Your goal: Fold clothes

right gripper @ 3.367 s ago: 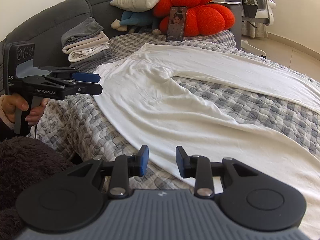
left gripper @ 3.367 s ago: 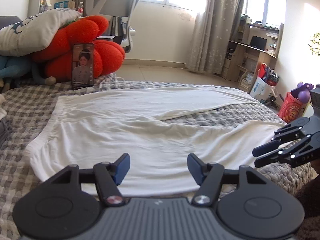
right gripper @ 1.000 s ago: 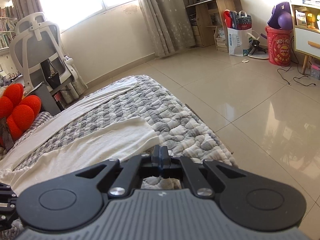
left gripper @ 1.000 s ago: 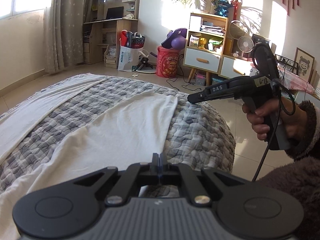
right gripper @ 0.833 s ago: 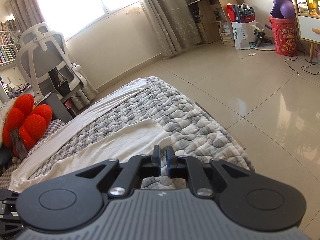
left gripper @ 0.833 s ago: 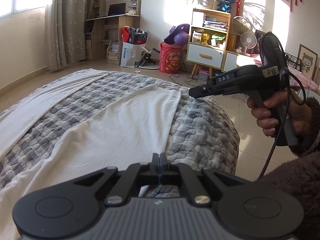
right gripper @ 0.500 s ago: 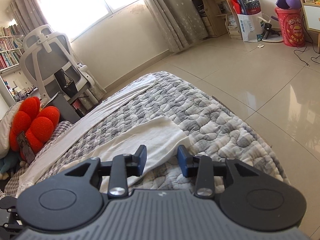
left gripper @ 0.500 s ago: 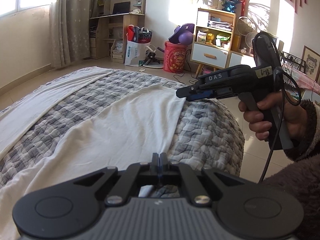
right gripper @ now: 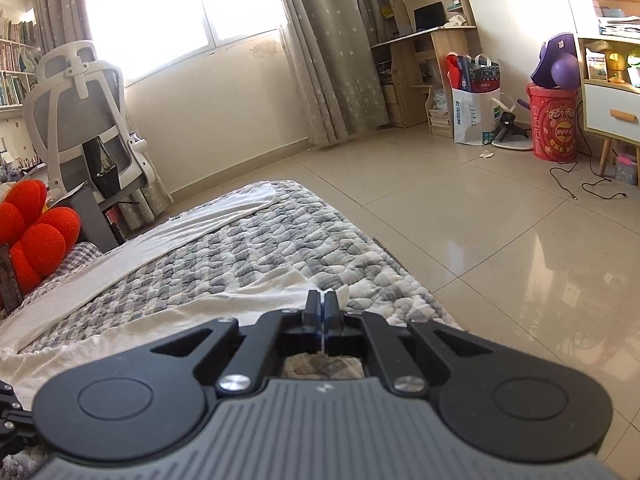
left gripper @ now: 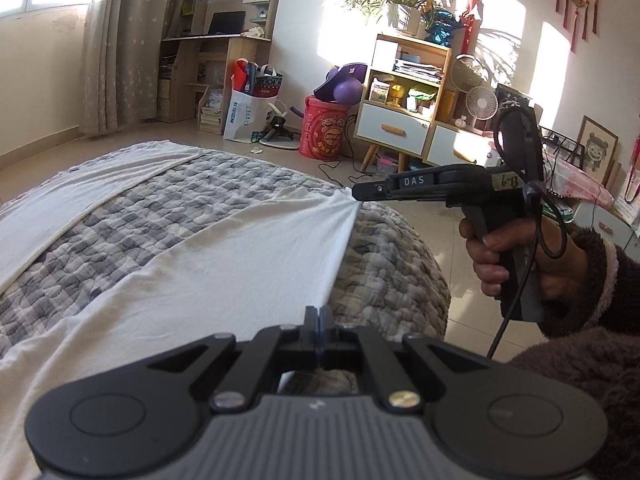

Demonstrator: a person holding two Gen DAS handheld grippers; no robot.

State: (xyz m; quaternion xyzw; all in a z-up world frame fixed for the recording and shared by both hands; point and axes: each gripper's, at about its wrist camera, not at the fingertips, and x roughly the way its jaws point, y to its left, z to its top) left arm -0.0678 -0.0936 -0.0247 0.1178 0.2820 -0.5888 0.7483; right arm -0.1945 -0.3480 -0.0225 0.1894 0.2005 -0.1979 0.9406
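Thin, limp white garment (left gripper: 224, 264) lies across the quilted bed (left gripper: 384, 264); left gripper (left gripper: 318, 314) and right gripper (left gripper: 356, 195) each pinch a hem corner at the bed's foot, fabric taut between them

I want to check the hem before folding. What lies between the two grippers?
In the left wrist view, the taut end edge of the white garment runs from the left gripper to the right gripper; nothing else lies between.

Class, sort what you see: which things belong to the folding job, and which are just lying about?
Job: white garment, left gripper, right gripper, both shut on its hem.

Lying about: red bucket, desk fan, paper bag, office chair.
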